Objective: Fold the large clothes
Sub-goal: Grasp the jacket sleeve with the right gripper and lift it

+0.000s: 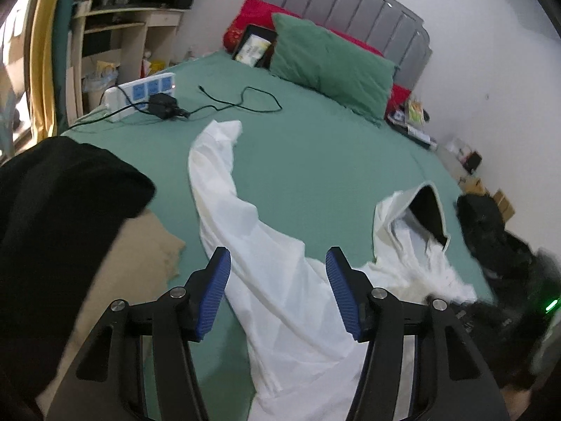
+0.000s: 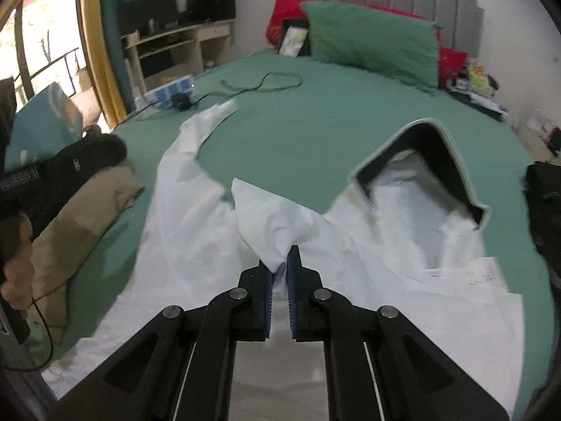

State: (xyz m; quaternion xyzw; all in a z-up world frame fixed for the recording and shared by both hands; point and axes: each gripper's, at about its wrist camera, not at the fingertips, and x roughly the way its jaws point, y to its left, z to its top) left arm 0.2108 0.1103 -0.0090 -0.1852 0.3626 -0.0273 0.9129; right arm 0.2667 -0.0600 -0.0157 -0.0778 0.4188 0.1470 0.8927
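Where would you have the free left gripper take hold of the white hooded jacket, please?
On the long sleeve of the white hooded jacket, near its cuff, coming down from above. It lies flat, stretched toward the power strip, away from the bunch the right gripper pinches. The left gripper is open.

Your left wrist camera looks forward and down along the left gripper (image 1: pixel 278 266), low over the near edge of the bed (image 1: pixel 315 147), facing the headboard (image 1: pixel 350 3). Your right wrist camera looks the same way along the right gripper (image 2: pixel 280 263), closer to the white garment (image 2: pixel 403 245). Both views share the garment, the green pillow (image 1: pixel 333 66), the power strip (image 1: pixel 140 94) and the shelving unit (image 2: pixel 175 45) at the left.
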